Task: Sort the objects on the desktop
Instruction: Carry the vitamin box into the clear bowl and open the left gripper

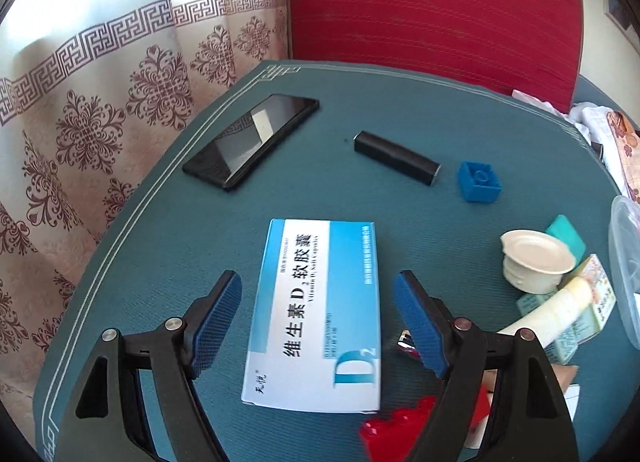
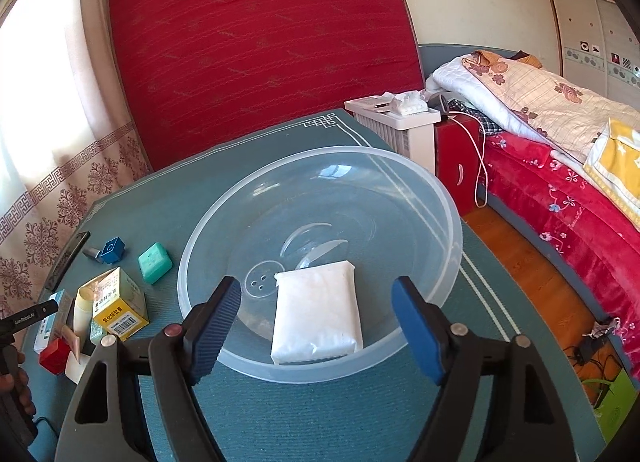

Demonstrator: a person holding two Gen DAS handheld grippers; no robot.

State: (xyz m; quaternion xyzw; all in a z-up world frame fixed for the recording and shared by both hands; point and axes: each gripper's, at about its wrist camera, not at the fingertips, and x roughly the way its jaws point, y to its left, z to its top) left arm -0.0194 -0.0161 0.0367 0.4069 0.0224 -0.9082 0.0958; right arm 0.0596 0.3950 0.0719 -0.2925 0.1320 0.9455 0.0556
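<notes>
My left gripper (image 1: 318, 326) is open, its jaws on either side of a blue-and-white vitamin D box (image 1: 316, 314) lying flat on the teal table mat (image 1: 160, 230). My right gripper (image 2: 316, 326) is open and empty, held over the near rim of a clear plastic bowl (image 2: 420, 190). A white tissue pack (image 2: 316, 312) lies inside the bowl, between the jaws in the view. The left gripper's body shows at the far left of the right wrist view (image 2: 24, 320).
A black phone (image 1: 252, 138), a black bar (image 1: 396, 156), a blue block (image 1: 479, 181), a white cup (image 1: 536, 258), a teal case (image 2: 155, 262), a yellow box (image 2: 118, 302) and a red block (image 2: 56, 354) lie on the mat. A bed (image 2: 560, 166) stands right of the table.
</notes>
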